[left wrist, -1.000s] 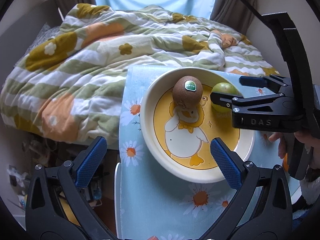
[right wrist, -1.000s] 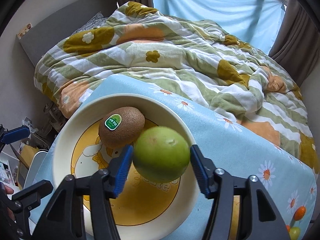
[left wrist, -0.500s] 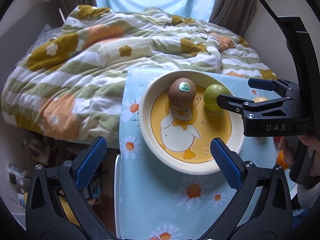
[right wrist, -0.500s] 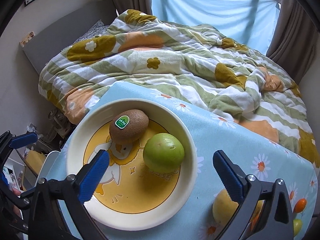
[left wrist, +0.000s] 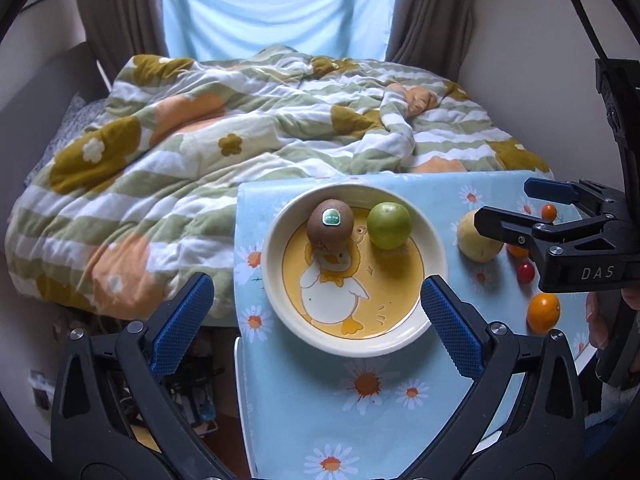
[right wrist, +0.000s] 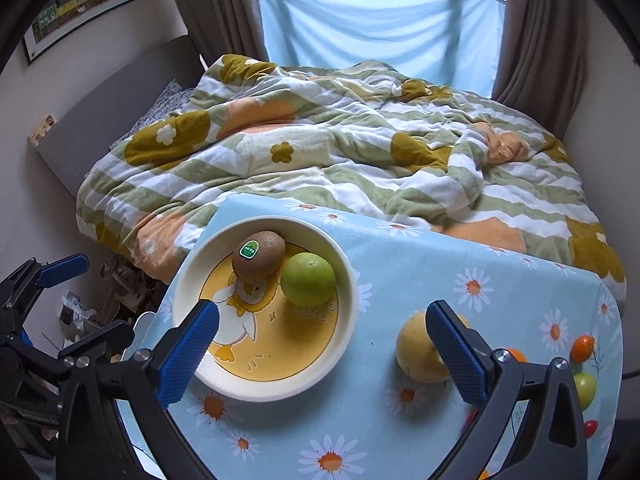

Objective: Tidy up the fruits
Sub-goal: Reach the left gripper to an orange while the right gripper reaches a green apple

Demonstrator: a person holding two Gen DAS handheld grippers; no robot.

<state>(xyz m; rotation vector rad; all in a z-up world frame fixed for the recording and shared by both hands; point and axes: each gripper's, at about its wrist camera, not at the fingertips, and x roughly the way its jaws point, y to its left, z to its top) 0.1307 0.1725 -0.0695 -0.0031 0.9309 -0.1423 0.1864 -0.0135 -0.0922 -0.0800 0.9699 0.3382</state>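
A cream bowl with a duck picture (left wrist: 280,304) (right wrist: 188,280) stands on the blue daisy cloth. In it lie a brown kiwi with a green sticker (left wrist: 330,224) (right wrist: 259,255) and a green round fruit (left wrist: 389,219) (right wrist: 308,279), side by side. My right gripper (right wrist: 326,346) hangs open and empty above the bowl's right rim; in the left wrist view the right gripper (left wrist: 510,208) shows at the right edge. My left gripper (left wrist: 316,320) is open and empty above the bowl's near side. A yellow fruit (left wrist: 478,242) (right wrist: 418,354) lies on the cloth right of the bowl.
Small fruits lie at the cloth's right: an orange one (left wrist: 543,312), a red one (left wrist: 525,273), orange and green ones (right wrist: 582,348) (right wrist: 585,388). A rumpled flowered quilt (left wrist: 240,140) covers the bed behind. The table's left edge drops to floor clutter (right wrist: 80,308).
The right gripper's jaws spread off the green fruit, which now lies in the bowl beside the kiwi. Both grippers have risen and drawn back, showing more of the table.
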